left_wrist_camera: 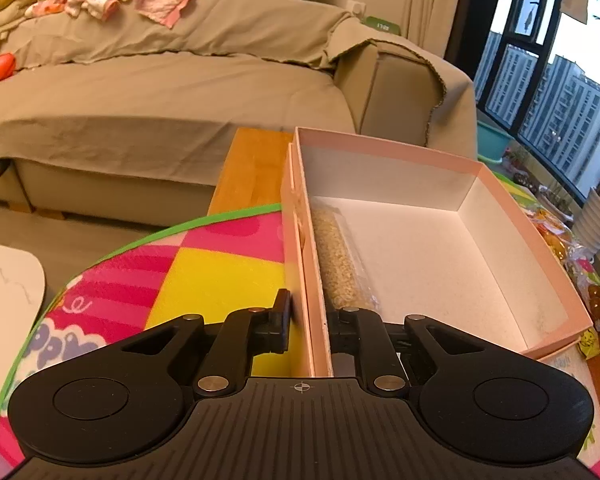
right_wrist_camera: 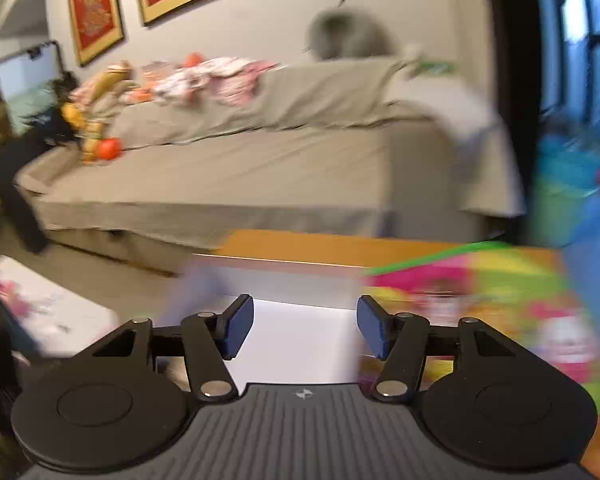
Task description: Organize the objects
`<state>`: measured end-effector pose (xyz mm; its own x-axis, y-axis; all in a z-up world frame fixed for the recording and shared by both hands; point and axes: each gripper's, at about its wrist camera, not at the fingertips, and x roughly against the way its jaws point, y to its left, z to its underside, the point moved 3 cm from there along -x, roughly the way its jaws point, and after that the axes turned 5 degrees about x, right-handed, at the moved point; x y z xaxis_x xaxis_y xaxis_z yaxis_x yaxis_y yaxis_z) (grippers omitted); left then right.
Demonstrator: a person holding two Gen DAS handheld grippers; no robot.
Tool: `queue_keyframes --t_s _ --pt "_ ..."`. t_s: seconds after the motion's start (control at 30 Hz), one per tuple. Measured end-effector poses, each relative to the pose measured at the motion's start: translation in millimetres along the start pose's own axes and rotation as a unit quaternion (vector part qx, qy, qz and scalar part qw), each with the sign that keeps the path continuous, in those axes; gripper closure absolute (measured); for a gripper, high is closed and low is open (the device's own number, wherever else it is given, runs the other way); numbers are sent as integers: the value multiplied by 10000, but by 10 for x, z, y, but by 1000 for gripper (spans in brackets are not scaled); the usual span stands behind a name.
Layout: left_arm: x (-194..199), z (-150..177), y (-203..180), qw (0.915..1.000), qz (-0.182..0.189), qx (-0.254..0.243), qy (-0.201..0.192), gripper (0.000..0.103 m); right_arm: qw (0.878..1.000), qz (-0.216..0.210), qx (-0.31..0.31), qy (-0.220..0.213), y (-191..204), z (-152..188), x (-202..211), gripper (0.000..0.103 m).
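The pink box (left_wrist_camera: 440,240) is pinched by its near side wall between the nearly closed fingers of the left gripper (left_wrist_camera: 310,320), apparently to steady it for loading. A clear packet of pale grains (left_wrist_camera: 338,264) is seen just ahead of the inner finger, along that wall. The right gripper (right_wrist_camera: 305,326) is held half open and empty

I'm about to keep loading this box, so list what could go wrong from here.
1. The left gripper is shut on the thin side wall of the pink box; any pull could bend or tear the card.
2. The clear packet of grain lies against that same wall, right by the fingers, so it could get caught or pushed.
3. The right gripper is open and empty, and its view is blurred, so aiming it now may miss.
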<state>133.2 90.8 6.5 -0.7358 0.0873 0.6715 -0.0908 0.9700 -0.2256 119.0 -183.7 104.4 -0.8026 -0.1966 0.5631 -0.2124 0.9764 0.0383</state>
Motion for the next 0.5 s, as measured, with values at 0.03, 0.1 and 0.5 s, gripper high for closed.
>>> queue_keyframes --t_s 0.03,0.1,0.5 --pt "2 5 -12 10000 -5 -5 2 87 9997 252 64 -35 -129 81 122 36" --pt "9 18 -35 10000 -28 -7 -4 87 9971 754 42 -33 -401 269 341 30" --pt "33 40 -39 10000 4 -87 7 86 9866 1405 -535 631 -1033 1198 449 30"
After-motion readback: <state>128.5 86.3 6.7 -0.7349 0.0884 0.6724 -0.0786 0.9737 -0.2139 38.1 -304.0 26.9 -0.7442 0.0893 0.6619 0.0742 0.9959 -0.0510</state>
